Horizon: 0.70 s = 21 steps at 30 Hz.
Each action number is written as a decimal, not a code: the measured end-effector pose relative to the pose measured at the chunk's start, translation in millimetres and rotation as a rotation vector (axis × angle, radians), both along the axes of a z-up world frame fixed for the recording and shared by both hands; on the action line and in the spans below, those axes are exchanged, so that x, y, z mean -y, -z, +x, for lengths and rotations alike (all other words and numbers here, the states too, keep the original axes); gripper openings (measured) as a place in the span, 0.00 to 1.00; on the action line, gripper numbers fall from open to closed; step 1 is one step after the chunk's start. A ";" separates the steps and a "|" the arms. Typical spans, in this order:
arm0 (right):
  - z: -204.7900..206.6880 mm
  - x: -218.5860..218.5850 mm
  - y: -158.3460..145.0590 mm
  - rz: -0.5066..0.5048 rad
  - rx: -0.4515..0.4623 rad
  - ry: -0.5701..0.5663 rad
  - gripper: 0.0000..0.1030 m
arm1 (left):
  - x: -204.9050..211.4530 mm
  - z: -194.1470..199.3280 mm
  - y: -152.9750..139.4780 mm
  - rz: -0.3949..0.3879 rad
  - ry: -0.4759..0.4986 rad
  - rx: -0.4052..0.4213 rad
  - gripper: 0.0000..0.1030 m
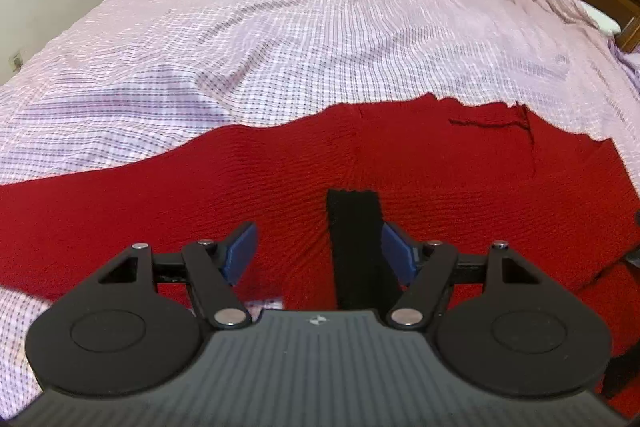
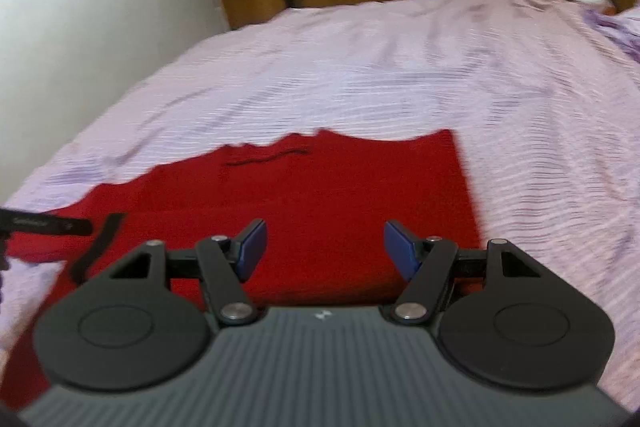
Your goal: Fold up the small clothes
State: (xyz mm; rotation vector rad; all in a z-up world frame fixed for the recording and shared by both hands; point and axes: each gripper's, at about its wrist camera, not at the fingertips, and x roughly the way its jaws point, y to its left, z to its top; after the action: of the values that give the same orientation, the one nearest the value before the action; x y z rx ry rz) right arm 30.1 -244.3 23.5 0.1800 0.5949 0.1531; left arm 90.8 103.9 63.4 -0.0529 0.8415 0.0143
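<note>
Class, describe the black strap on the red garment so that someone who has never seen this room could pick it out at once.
Start at the wide bed under its pink checked cover. On its near part lies a red garment, spread flat. The black strap runs across that red cloth by the open left gripper; it is the only black band on it, far broader than the thin dark seam further back.

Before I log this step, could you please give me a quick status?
Left gripper and right gripper open, empty. Red knit garment flat on pink checked bedspread. Black strap between left fingers.
</note>
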 end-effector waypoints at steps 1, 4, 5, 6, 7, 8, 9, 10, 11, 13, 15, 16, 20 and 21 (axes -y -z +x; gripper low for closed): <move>2.1 6.6 -0.2 -0.005 -0.007 0.015 0.66 | 1.5 3.4 2.3 0.005 0.007 -0.003 0.71; 12.7 20.6 -0.2 -0.031 -0.013 0.045 0.65 | 3.9 12.3 7.9 0.011 0.031 -0.009 0.67; 16.2 24.1 0.0 -0.043 -0.012 0.055 0.65 | 4.7 15.9 10.0 0.010 0.036 -0.013 0.67; 19.8 28.2 0.2 -0.058 -0.010 0.075 0.65 | 4.8 18.3 11.8 0.004 0.039 -0.017 0.67; 23.7 31.5 0.7 -0.070 -0.009 0.094 0.65 | 4.9 21.1 14.0 -0.005 0.041 -0.021 0.67; 27.9 35.0 1.4 -0.077 -0.009 0.109 0.65 | 4.8 23.4 16.0 -0.014 0.042 -0.026 0.67; 30.9 37.5 2.1 -0.079 -0.009 0.120 0.65 | 4.8 25.4 18.0 -0.021 0.043 -0.030 0.67; 35.0 40.1 3.9 -0.080 -0.009 0.132 0.65 | 5.0 27.4 20.4 -0.025 0.043 -0.034 0.67; 38.9 42.4 5.9 -0.083 -0.009 0.144 0.65 | 5.6 29.6 23.2 -0.023 0.041 -0.035 0.67; 44.4 44.6 9.4 -0.091 -0.008 0.167 0.65 | 6.7 32.1 26.2 -0.021 0.038 -0.031 0.67; 50.6 47.2 12.9 -0.099 -0.003 0.180 0.65 | 8.0 33.2 27.1 -0.034 0.043 -0.017 0.67; 53.5 48.5 14.7 -0.103 -0.001 0.183 0.65 | 9.3 33.6 27.4 -0.044 0.053 -0.009 0.66; 66.6 54.2 20.3 -0.113 -0.013 0.197 0.66 | 20.3 32.6 28.4 -0.022 0.089 0.027 0.32; 70.0 55.7 21.9 -0.112 -0.018 0.197 0.66 | 22.6 31.6 28.4 -0.017 0.101 0.036 0.20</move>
State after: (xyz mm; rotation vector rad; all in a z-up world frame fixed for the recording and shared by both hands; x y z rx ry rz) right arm 100.1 -300.0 1.6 0.1303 0.5991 -0.0725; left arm 122.4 81.3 35.0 -0.0265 0.8077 -0.0884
